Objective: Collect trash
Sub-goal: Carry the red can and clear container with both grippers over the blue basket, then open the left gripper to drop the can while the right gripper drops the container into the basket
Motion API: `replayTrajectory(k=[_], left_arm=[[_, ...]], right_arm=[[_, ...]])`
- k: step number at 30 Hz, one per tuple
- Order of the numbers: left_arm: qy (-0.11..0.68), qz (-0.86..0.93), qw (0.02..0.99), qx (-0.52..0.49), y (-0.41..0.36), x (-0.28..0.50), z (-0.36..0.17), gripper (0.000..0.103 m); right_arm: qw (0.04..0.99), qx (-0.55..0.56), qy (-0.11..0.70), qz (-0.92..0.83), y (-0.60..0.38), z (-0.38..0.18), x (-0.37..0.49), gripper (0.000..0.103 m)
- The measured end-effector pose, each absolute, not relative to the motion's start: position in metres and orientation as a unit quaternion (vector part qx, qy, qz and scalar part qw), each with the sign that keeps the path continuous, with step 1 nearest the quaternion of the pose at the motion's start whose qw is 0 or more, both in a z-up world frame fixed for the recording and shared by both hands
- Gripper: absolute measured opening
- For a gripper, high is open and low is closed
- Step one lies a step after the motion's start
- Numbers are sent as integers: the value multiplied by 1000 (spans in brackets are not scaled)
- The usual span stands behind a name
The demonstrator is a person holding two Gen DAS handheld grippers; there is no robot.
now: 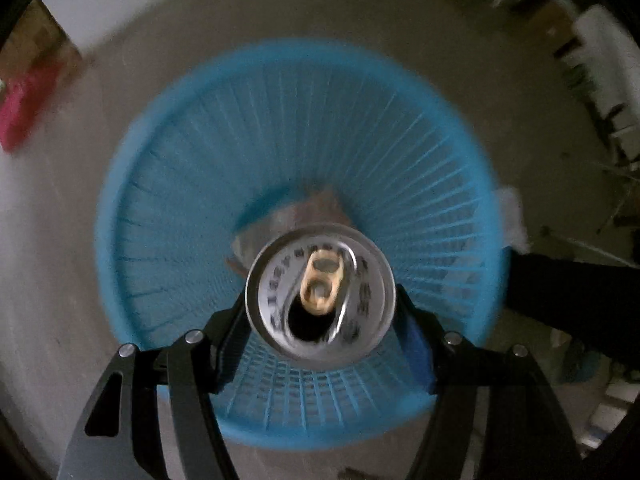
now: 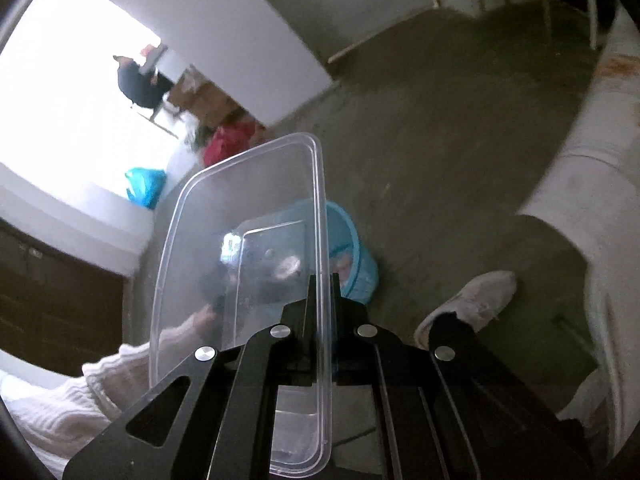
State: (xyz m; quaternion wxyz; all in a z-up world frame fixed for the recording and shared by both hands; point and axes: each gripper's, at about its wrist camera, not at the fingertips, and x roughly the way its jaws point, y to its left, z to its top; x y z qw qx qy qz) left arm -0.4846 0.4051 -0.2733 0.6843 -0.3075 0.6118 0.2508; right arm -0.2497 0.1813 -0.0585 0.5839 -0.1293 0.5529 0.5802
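The drink can [image 1: 320,294] has print around its silver lid, but blur makes it unreadable; its gold pull tab is bent back over an open mouth. No brand shows on the clear plastic container [image 2: 248,264] either.

The floor [image 1: 52,280] is bare grey concrete in a dim room, with a white wall [image 2: 240,40] and a bright opening beyond it. A red bundle [image 2: 230,140] and a blue bag [image 2: 144,186] lie near that opening. A white shoe [image 2: 468,304] and a white knitted sleeve [image 2: 100,384] of the person show in the right wrist view.

The left claw [image 1: 320,312] points straight down over the blue slatted basket [image 1: 180,168], clamped on the can's sides, so the can hangs lid-up above the basket's mouth. Some trash already lies at the basket's bottom, too blurred to name.

The right claw [image 2: 322,292] slants down toward the floor, its jaws pinched together on the container's rim. The container stands on edge, and the basket is seen partly through it.
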Motion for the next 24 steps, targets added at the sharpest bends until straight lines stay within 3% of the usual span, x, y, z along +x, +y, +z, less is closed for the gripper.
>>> replayTrajectory(k=[6, 8, 13, 18, 24], left_arm=[[654, 250, 626, -344, 432, -464, -343, 65], [641, 261, 628, -356, 439, -462, -342, 72], [592, 292, 647, -383, 454, -486, -304, 73], [530, 338, 686, -366, 448, -540, -232, 73], [462, 389, 695, -390, 448, -608, -177, 73]], right_arm=[[564, -157, 564, 582, 202, -68, -258, 3], [560, -165, 568, 580, 211, -71, -262, 3], [543, -199, 575, 578, 234, -85, -272, 3], [515, -252, 579, 579, 265, -109, -295, 3], [447, -337, 613, 557, 319, -180, -344, 3]])
